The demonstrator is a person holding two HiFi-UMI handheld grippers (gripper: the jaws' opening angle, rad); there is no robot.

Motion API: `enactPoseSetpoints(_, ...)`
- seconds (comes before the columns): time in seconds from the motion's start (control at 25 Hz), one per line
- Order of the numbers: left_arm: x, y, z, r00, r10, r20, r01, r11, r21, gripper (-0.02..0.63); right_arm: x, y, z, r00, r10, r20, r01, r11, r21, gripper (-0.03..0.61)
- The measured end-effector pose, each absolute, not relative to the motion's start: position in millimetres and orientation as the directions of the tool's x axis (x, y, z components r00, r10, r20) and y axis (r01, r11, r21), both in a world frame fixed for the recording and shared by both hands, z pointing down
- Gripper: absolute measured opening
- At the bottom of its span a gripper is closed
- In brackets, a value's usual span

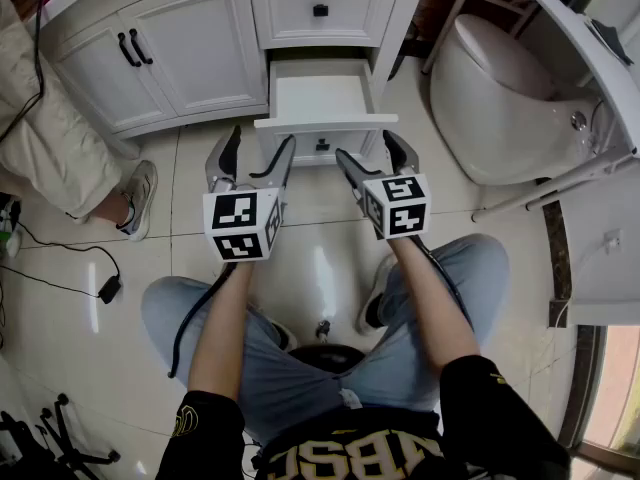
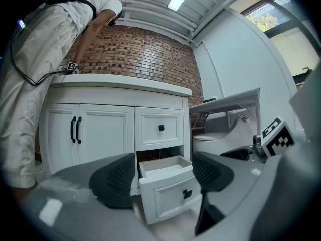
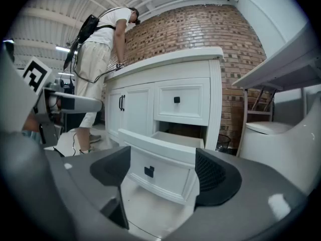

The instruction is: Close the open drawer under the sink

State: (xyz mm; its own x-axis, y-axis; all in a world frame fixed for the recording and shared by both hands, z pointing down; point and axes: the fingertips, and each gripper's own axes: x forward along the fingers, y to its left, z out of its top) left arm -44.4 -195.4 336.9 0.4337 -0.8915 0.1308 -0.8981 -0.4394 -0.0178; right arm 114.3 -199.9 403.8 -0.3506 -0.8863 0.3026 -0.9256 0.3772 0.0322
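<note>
Drawer (image 1: pixel 322 96), white, lower of two in the column under the counter, pulled out of its vanity cabinet (image 1: pixel 90 78); its front panel faces the holder and its white interior shows.

Claws: left gripper (image 1: pixel 264 136) has its jaws spread wide with nothing between the pads. Right gripper (image 1: pixel 364 143) is likewise wide apart and gripping nothing. Both point at the drawer front, one toward each end of it. Each gripper view shows the panel ahead of the pads and apart from them.

Surroundings: toilet (image 1: pixel 490 98) stands near the cabinet's right side. A bystander (image 1: pixel 40 118) leans at the counter to the left, shoe (image 1: pixel 138 198) on the tiles, well apart from the drawer. A black cable with a power adapter (image 1: pixel 108 288) lies on the floor at the left, behind the grippers.

Edges and room: tile floor (image 1: pixel 320 268) stretches from the drawer front back to the holder's knees. The cabinet's right post borders the drawer on one side, the cupboard doors (image 1: pixel 160 53) on the other.

Count:
- drawers 2, one open and one shut
- cupboard doors 2
- bar handles 2
- square knobs 2
- grippers 2
- toilet 1
</note>
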Motion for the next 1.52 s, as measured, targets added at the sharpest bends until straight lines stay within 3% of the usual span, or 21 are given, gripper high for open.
enactPoseSetpoints(0.16,-49.9,-195.7,334.1,0.429,-0.894,0.127,-0.900,-0.434,-0.018,0.362,104.5,-201.9,426.9,-0.388,-0.843,0.372,-0.906,0.424,0.016,0.387)
enactPoseSetpoints(0.92,-67.2,-209.0,338.3,0.410,-0.901,0.139,-0.909,-0.416,-0.018,0.353,57.5,-231.8,492.7,-0.436,-0.725,0.533,-0.856,0.517,0.004,0.172)
enactPoseSetpoints(1.12,-67.4,-213.2,340.3,0.414,-0.900,0.139,-0.908,-0.419,-0.008,0.353,53.0,-243.8,496.4,-0.373,-0.745,0.553,-0.843,0.521,0.132,0.129)
enactPoseSetpoints(1.24,-68.3,-218.2,340.6,0.417,-0.898,0.141,-0.907,-0.422,-0.005,0.353,58.8,-249.9,496.6,-0.312,-0.761,0.569,-0.819,0.519,0.246,0.029)
enactPoseSetpoints(1.52,-70.5,-225.4,342.7,0.420,-0.896,0.143,-0.906,-0.422,0.020,0.351,54.2,-262.7,500.5,-0.238,-0.771,0.591,-0.699,0.558,0.447,0.025)
